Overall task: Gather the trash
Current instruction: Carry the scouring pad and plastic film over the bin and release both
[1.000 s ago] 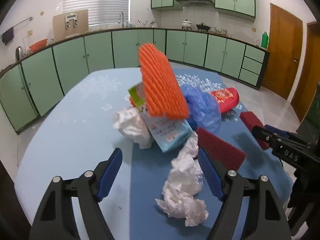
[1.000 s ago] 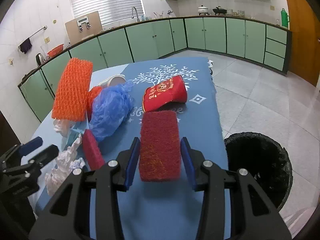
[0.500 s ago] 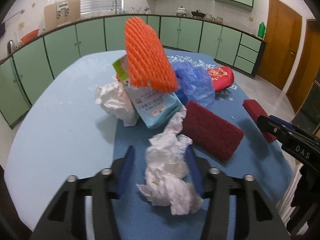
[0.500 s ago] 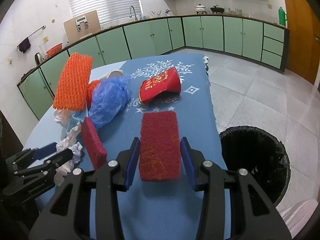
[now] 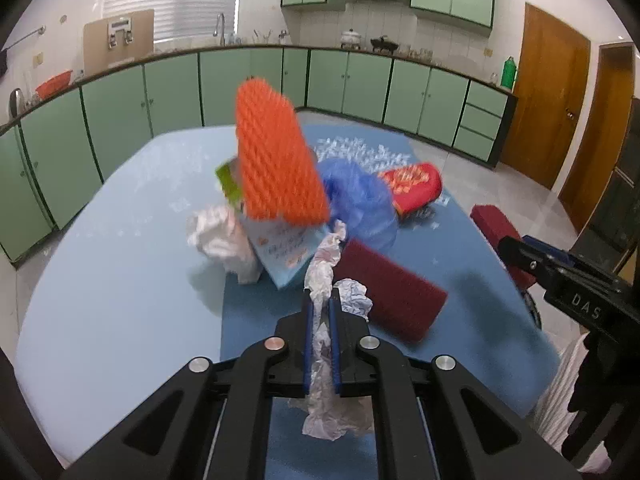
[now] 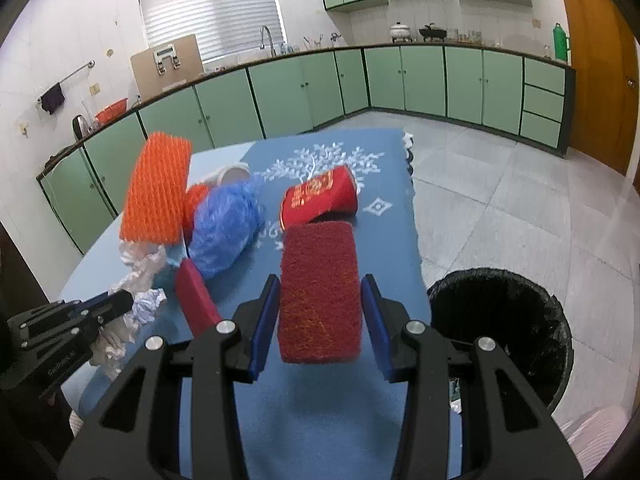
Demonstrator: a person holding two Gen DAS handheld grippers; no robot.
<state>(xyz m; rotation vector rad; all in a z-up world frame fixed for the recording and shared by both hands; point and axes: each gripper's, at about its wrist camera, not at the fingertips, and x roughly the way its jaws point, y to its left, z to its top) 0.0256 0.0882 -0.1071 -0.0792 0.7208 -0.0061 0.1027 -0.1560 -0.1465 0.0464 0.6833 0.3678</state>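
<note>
My left gripper [image 5: 321,312] is clamped on a white tissue [image 5: 325,276], its length running away along the fingers. My right gripper [image 6: 320,300] grips a red pad [image 6: 319,292], long axis pointing forward. Only the right view shows the black bin [image 6: 504,320] — on the floor beside the table [image 6: 320,432].

A kitchen with green cupboards [image 6: 420,80] along white walls. A window [image 6: 208,8] has white blinds. The floor [image 6: 520,200] is grey tile. A brown door [image 5: 544,92] is shut.
</note>
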